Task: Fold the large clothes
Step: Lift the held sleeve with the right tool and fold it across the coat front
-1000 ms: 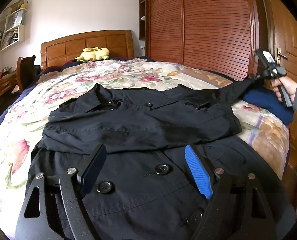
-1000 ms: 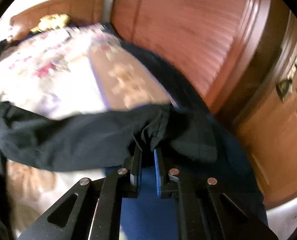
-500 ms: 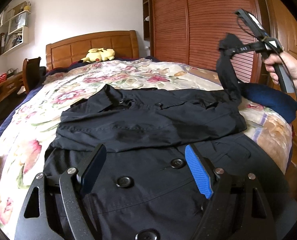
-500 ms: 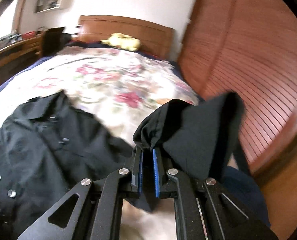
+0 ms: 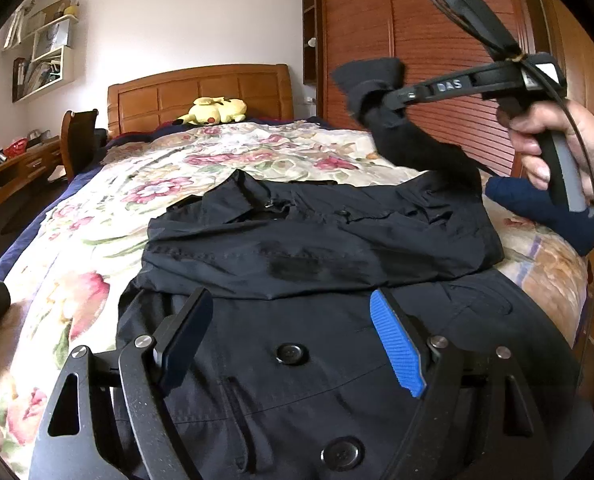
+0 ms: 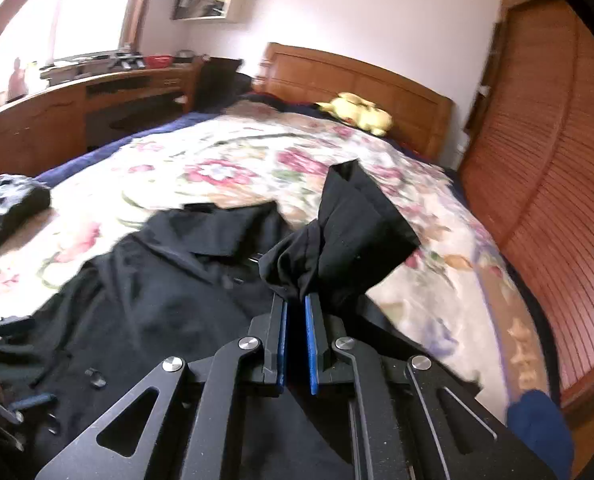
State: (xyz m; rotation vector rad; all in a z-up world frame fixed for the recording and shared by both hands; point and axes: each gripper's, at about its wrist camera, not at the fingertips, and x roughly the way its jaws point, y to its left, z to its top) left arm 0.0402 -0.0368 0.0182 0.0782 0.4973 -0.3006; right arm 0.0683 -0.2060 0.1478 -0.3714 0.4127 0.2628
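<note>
My left gripper (image 5: 293, 344) hangs low over the black coat (image 5: 321, 248). Its jaws are wide open and hold nothing. One pad is blue and the other looks dark. Coat buttons show between them.

My right gripper (image 6: 296, 322) is up in the air. Its jaws are squeezed almost together on the end of the coat's sleeve (image 6: 345, 236). The cuff sticks up past the tips and flops open. In the left view I can see my right hand (image 5: 557, 144) on the handle, and the sleeve (image 5: 409, 140) drops from the jaws down to the shoulder of the coat.

The coat lies flat on the bed (image 5: 97, 248), front side up, near the foot end. Its collar points to the headboard (image 5: 197, 92). The other sleeve is folded across the chest. The bottom part of the coat comes to the foot edge of the bed, right under my left gripper.

The bed has a flower blanket. A yellow plush toy (image 5: 213, 110) sits by the headboard. A dark blue cloth (image 5: 537, 204) lies at the bed's edge by the wooden wardrobe (image 5: 417, 20). A black lumpy thing (image 6: 5, 208) sits at the other side edge of the bed; I cannot tell what it is. A wooden desk (image 6: 57, 120) stands on that side of the room.
</note>
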